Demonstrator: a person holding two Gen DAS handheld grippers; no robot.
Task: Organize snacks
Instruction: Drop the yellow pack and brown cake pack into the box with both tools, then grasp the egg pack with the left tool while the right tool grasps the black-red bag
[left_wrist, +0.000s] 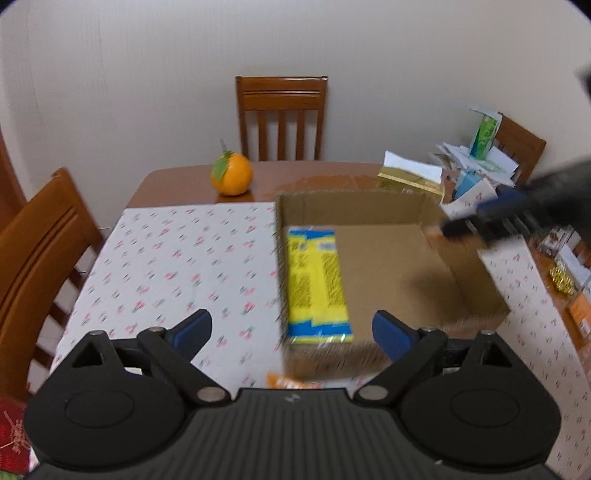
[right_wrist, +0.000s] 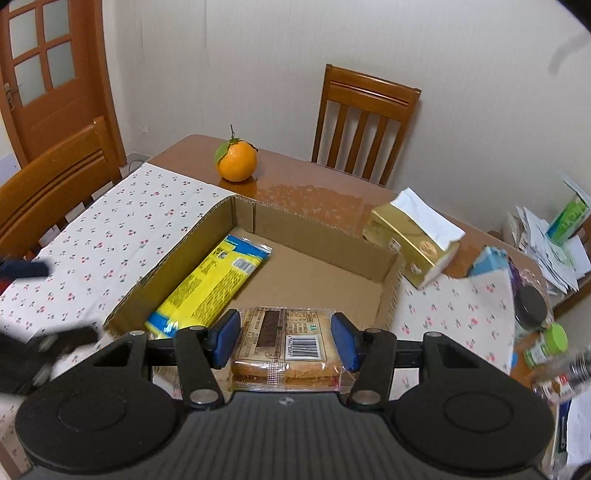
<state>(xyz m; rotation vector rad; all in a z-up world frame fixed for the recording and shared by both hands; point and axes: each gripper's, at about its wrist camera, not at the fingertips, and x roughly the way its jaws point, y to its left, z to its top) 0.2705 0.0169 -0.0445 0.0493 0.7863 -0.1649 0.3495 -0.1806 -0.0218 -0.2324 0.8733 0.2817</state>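
My right gripper (right_wrist: 286, 341) clamps a clear-wrapped biscuit pack (right_wrist: 286, 345) over the brown cardboard box's (right_wrist: 325, 229) near edge, beside the yellow-blue packet (right_wrist: 207, 288) inside; my left gripper (left_wrist: 291, 332) hangs open.

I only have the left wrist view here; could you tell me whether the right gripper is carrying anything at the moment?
Observer: Yes. In the right wrist view the right gripper is shut on a clear-wrapped pack of biscuits, barcode side up.
Operator: Thank you. Where is it relative to the cardboard box?
Observer: It is at the box's near edge, and the floor beyond the pack is bare.
Operator: Is the yellow packet in the way?
Observer: No. The yellow packet lies along the box's left wall, to the left of the biscuits.
Operator: Anything close to the box on the right?
Observer: A gold tissue box sits just outside its far right corner.
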